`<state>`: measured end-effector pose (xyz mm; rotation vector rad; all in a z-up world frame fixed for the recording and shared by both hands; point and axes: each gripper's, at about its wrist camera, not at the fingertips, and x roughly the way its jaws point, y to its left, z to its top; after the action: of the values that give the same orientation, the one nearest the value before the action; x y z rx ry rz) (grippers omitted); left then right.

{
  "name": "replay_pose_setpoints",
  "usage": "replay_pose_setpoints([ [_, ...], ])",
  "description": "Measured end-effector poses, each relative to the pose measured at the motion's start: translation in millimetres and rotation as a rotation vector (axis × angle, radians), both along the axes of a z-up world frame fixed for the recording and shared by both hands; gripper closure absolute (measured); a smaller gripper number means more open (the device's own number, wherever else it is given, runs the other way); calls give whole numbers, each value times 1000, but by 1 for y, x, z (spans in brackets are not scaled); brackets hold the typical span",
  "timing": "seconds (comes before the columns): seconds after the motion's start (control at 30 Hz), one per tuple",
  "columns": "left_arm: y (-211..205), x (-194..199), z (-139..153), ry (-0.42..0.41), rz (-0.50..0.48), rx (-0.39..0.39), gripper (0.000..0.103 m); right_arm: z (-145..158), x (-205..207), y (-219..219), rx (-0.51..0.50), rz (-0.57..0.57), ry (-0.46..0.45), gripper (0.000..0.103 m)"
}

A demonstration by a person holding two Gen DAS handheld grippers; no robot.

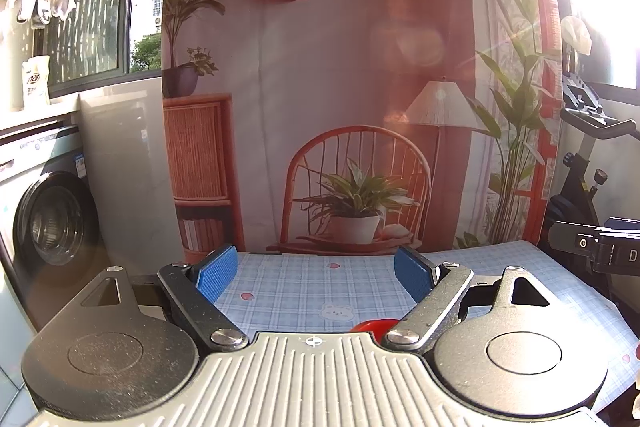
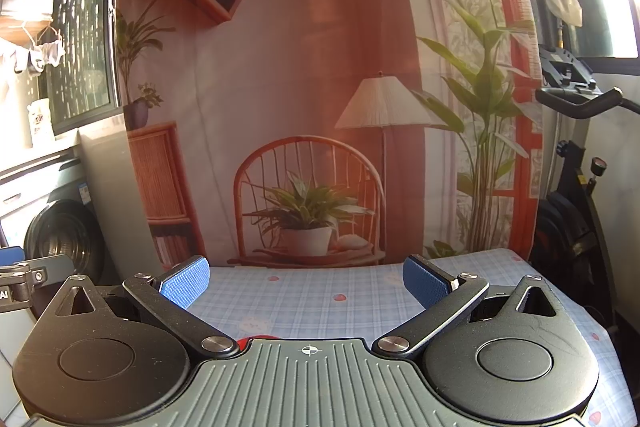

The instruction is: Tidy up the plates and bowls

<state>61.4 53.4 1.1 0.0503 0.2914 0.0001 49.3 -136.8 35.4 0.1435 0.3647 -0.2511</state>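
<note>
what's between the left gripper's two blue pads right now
Nothing held: between the left gripper pads only bare plaid tablecloth shows, in the left wrist view.

Red dish (image 1: 374,325): only a curved sliver of glossy rim shows, low on the blue checked tablecloth (image 1: 320,283). Rest hidden. Right wrist view gives the same red edge (image 2: 256,339). Plate or bowl: cannot tell.
</note>
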Motion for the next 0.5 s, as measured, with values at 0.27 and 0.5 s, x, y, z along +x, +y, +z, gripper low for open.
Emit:
replay_pose_setpoints([
  [0.27,-1,-1,0,2,-6,-2,16,-3,0,1,0,-1,10,0],
  [0.5,0,-1,-1,-8,-10,7,16,-4,3,-1,5,-1,14,0],
])
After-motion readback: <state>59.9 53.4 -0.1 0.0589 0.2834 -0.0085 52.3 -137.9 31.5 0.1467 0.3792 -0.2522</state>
